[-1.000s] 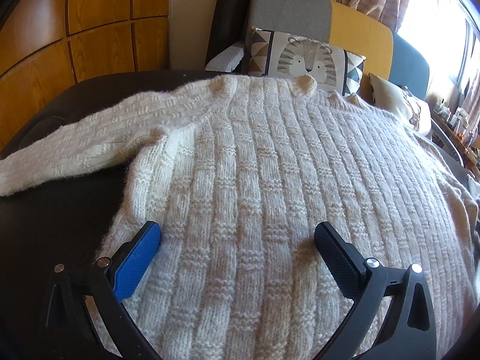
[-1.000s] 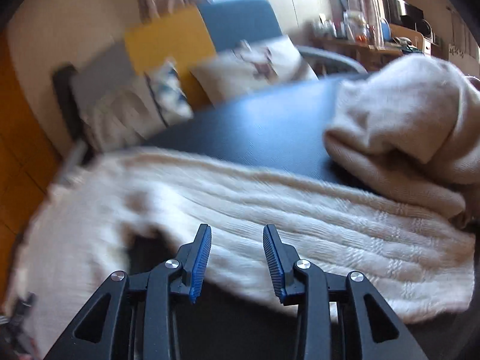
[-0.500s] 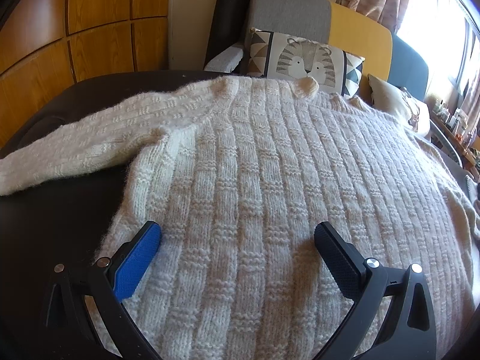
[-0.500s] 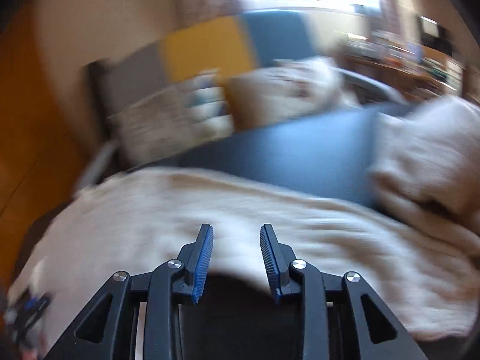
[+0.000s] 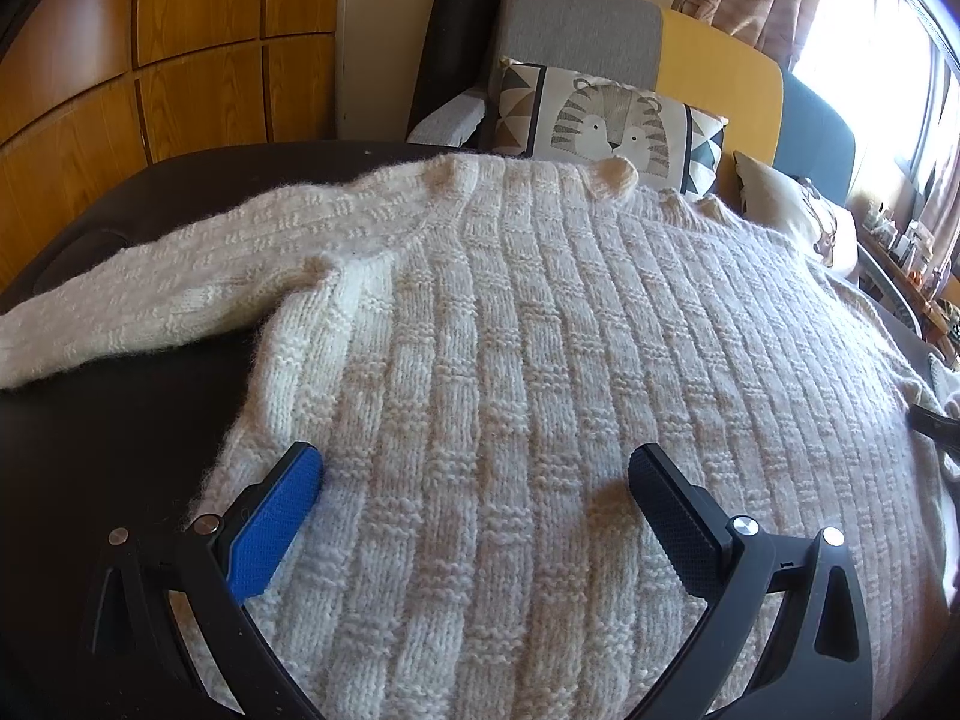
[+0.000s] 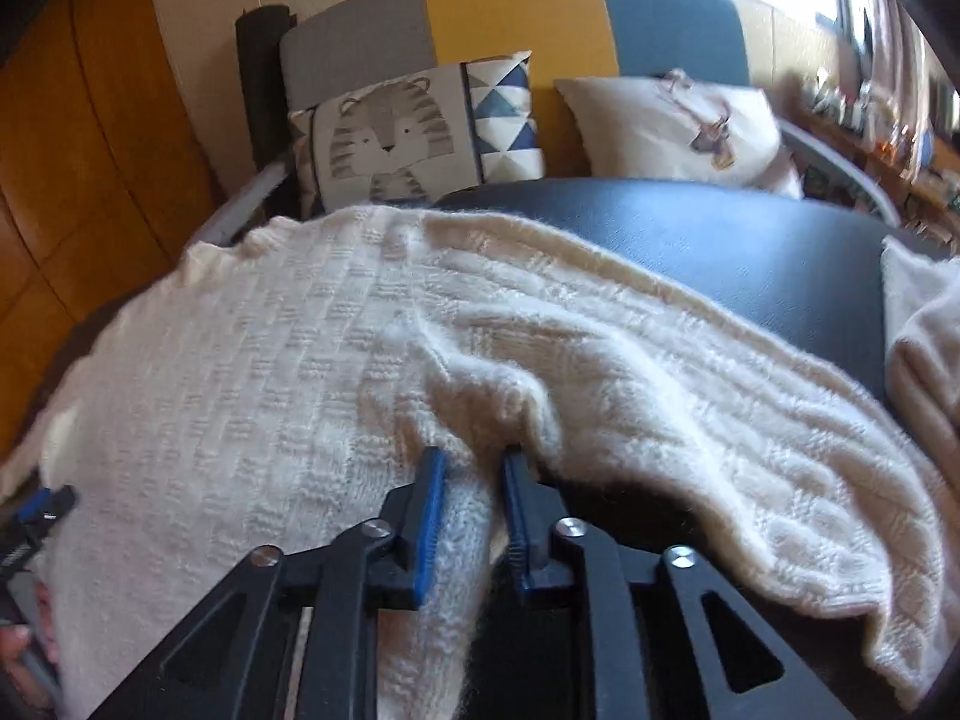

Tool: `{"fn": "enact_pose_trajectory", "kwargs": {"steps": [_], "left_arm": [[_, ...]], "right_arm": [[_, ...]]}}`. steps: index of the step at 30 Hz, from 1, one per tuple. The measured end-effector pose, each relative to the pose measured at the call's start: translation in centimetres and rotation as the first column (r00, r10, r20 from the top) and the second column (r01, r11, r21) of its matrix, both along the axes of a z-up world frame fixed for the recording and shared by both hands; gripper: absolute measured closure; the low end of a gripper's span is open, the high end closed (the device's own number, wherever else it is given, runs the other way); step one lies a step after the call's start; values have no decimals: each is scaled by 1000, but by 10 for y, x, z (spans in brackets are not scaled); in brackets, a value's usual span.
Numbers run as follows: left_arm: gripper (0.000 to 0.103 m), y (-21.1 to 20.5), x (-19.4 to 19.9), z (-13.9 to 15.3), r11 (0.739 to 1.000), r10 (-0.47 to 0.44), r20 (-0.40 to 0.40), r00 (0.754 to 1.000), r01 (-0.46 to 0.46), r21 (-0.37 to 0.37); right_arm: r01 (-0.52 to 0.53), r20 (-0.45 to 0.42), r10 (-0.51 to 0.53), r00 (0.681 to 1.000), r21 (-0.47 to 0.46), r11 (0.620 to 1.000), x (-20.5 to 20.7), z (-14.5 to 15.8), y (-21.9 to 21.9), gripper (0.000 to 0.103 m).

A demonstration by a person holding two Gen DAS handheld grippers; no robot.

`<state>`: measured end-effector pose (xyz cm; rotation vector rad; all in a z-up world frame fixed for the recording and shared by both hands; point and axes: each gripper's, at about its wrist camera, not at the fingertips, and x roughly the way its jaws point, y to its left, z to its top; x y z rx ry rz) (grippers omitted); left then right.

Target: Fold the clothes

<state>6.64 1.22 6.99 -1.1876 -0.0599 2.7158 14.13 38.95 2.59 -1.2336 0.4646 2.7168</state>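
A cream ribbed knit sweater (image 5: 540, 330) lies spread flat on a black table (image 5: 102, 450), one sleeve (image 5: 150, 300) stretched out to the left. My left gripper (image 5: 474, 462) stands wide open over the sweater's lower body, with nothing pinched. In the right wrist view the sweater (image 6: 240, 372) fills the left and its other sleeve (image 6: 750, 450) trails to the right. My right gripper (image 6: 474, 462) is at the side edge under that sleeve; its jaws are closing with a ridge of knit between the blue pads (image 6: 429, 516).
A folded beige garment (image 6: 924, 348) sits at the table's right end. Behind the table stands a grey, yellow and blue sofa (image 6: 516, 12) with a tiger cushion (image 6: 390, 138) and a cream cushion (image 6: 678, 126). Wooden panels (image 5: 150, 60) line the left wall.
My right gripper has swung left from the sleeve to the sweater's side edge and narrowed its jaws around the knit. The left gripper and the sweater's body have stayed put.
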Motion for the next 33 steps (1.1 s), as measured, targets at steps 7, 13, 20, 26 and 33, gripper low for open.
{"fn": "enact_pose_trajectory", "kwargs": {"steps": [7,13,20,26,33], "left_arm": [[0,-1,-2,-1,1000,-3,0,1000,3,-9],[0,-2,-3,-1,1000,-5,0,1000,5,-11],[0,-3,-3,-1,1000,-6,0,1000,6,-10],[0,-1,-2,-1,1000,-6,-1,1000,6,-9],[0,-1,-2,-1,1000,-6,-2,1000,6,-2]], "right_arm": [[210,-64,-254,965,-392,896,91,8,45,72],[462,99,-545,833,-667,585,179,-26,106,72],[585,131,-795,592,-748,312,236,-36,141,72],[598,127,-874,470,-774,209,228,-42,149,72],[614,82,-892,445,-753,237,226,-45,158,97]]}}
